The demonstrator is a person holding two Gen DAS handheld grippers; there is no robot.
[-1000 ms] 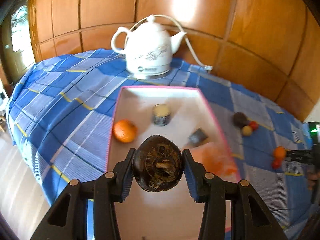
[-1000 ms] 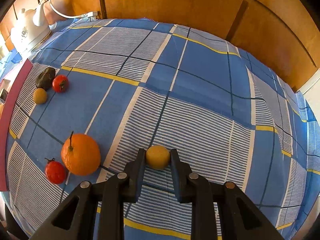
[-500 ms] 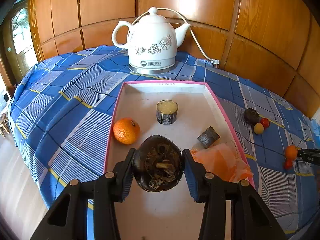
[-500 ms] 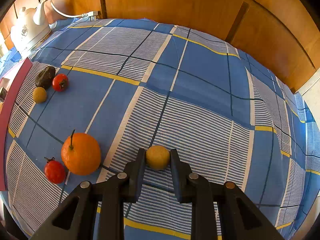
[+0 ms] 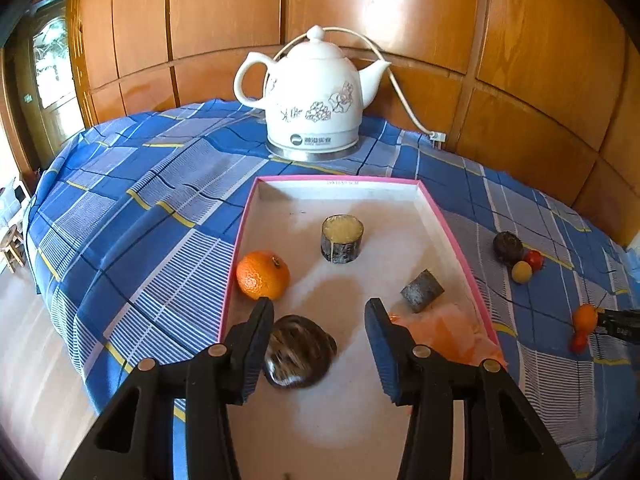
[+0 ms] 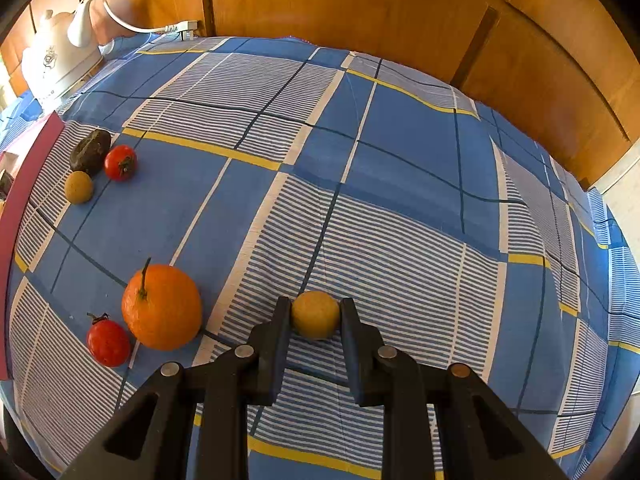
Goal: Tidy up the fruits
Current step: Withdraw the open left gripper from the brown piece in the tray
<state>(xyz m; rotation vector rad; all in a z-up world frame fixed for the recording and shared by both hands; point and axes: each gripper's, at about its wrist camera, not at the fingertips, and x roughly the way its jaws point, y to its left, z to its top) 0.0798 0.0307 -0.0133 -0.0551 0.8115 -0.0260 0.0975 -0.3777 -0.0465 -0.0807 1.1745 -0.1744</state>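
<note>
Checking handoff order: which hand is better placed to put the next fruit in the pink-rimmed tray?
Right. The right gripper is shut on the small yellow fruit; the left gripper is open above the tray, its dark brown fruit lying below.

My left gripper [image 5: 320, 332] tilts downward, its jaws just opened wide, pads gripping nothing; my right gripper [image 6: 315, 316] points steeply down, jaws clamped on a fruit [image 6: 315, 314]

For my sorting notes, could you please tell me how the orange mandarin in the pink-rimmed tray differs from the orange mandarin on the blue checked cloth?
The tray mandarin lies inside the pink-rimmed tray and shows only a stub. The cloth mandarin sits on the blue checked cloth, keeps an upright stem, and touches a red tomato. Both are round, orange, unheld.
</note>
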